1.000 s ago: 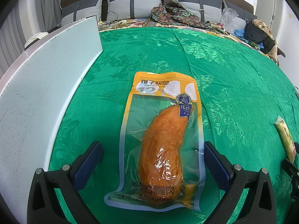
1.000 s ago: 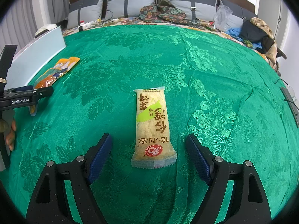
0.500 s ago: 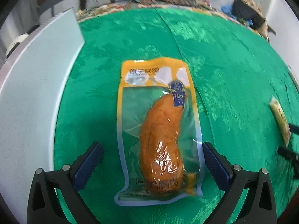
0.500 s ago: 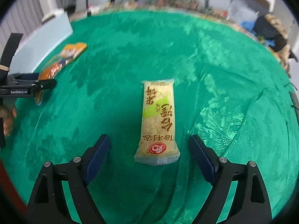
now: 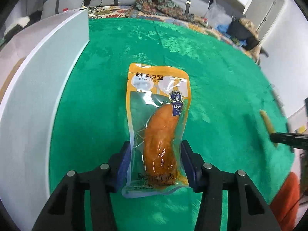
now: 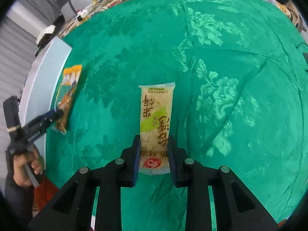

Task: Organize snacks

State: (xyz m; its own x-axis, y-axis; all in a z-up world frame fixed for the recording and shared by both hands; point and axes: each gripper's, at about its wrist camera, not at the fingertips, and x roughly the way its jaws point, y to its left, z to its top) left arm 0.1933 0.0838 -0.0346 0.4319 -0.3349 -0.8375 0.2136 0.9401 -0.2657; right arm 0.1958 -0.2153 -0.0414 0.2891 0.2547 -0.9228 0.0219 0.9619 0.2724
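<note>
An orange chicken-breast pouch (image 5: 159,129) is held above the green cloth (image 5: 221,80); my left gripper (image 5: 155,155) is shut on its lower part. It also shows in the right wrist view (image 6: 67,96), with the left gripper (image 6: 55,115) on its near end. A pale yellow rice-cracker bar (image 6: 155,127) is held by my right gripper (image 6: 154,146), which is shut on its lower end. In the left wrist view the bar (image 5: 267,123) shows edge-on at the far right, in the right gripper (image 5: 277,135).
A white box (image 5: 38,80) stands along the left edge of the cloth; it also shows in the right wrist view (image 6: 44,73). Cushions, clothes and bags lie beyond the far edge (image 5: 154,2). A hand (image 6: 25,165) holds the left gripper's handle.
Both grippers have closed from wide open onto their snacks: left on the chicken pouch, right on the rice-cracker bar. Both snacks have been lifted off the cloth.
</note>
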